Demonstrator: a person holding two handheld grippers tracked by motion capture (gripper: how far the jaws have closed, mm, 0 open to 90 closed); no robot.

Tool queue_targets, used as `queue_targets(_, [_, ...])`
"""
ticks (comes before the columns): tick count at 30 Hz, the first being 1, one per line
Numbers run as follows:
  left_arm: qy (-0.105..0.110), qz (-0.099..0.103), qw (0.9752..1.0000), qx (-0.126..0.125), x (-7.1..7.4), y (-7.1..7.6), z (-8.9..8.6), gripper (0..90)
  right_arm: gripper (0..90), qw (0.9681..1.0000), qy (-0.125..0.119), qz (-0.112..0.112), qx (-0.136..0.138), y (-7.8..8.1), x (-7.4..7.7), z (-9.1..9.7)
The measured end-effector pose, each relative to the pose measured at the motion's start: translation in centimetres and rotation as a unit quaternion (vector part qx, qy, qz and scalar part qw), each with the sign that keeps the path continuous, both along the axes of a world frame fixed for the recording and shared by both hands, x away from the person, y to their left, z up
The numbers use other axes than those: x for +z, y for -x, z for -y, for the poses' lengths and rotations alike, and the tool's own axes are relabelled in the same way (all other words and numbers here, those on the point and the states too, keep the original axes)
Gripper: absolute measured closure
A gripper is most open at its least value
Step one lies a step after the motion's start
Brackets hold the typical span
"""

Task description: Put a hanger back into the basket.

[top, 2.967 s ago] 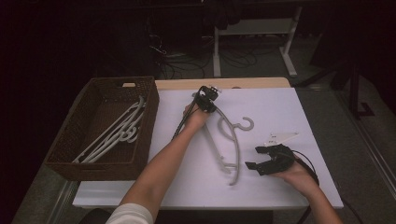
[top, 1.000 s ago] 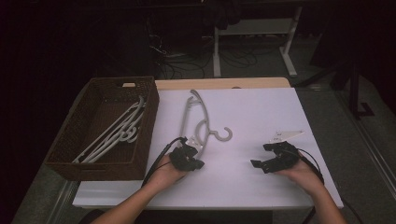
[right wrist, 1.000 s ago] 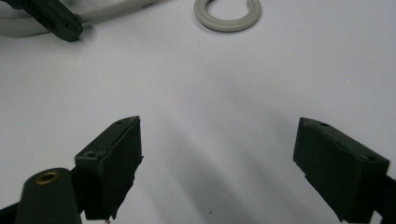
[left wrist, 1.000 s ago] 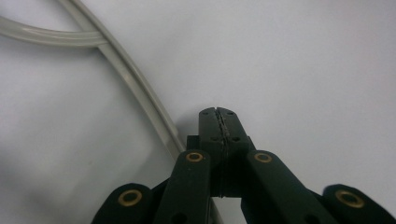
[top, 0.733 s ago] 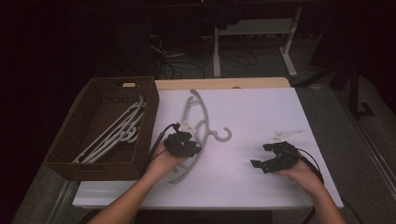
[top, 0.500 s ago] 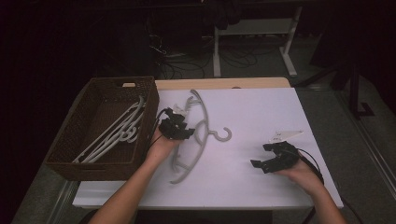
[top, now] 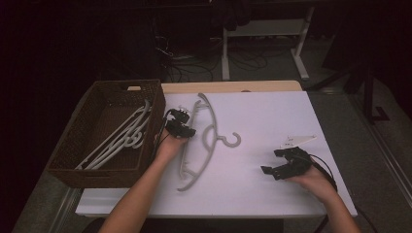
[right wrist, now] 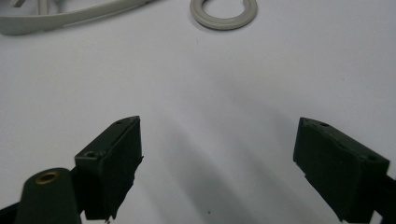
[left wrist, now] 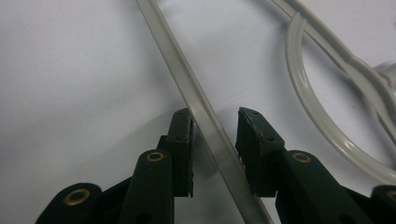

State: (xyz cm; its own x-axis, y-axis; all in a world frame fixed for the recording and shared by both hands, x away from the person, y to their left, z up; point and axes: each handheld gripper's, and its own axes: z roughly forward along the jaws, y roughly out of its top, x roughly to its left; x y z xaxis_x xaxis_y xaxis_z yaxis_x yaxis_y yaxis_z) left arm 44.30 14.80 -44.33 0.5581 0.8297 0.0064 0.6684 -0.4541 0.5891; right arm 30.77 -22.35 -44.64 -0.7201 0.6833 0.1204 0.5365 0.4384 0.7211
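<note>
Hanger (left wrist: 205, 121) bar btwn left gripper (left wrist: 214, 140) fingers, likely touching one, closing.

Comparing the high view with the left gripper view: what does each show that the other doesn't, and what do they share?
High view, not the other: the wicker basket holding spare hangers, and the right gripper, open, off to the side. Left gripper view, not the other: a gap between the white hanger and one of the fingers; the jaws have just been closing. Both: the left gripper astride that hanger's bar on the table.
</note>
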Motion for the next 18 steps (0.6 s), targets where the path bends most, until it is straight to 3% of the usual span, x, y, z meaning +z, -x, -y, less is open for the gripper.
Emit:
queue_targets(4, [0.006, 0.001, 1.0000, 0.003, 0.1, 0.1, 0.1, 67.8, 15.1, 1.0000, 0.001, 0.001, 0.001, 0.0, 0.0, 0.0])
queue_targets(7, [0.011, -0.001, 0.9999, -0.009, 0.1, 0.2, 0.4, 75.6, 15.1, 1.0000, 0.002, 0.001, 0.001, 0.0, 0.0, -0.1])
queue_targets(9, [0.010, 0.000, 0.9997, -0.021, 0.1, 0.4, 0.7, 80.5, 15.0, 1.0000, 0.001, 0.000, 0.001, 0.0, 0.0, -0.1])
queue_targets(14, [0.022, -0.002, 0.9985, -0.050, 0.3, 1.0, 2.2, 80.8, 15.1, 1.0000, 0.000, 0.000, 0.001, 0.0, 0.0, 0.0])
queue_targets(18, [0.028, -0.004, 0.9958, -0.086, 0.4, 1.8, 4.0, 80.9, 15.1, 1.0000, 0.001, 0.001, 0.001, 0.0, 0.0, -0.1])
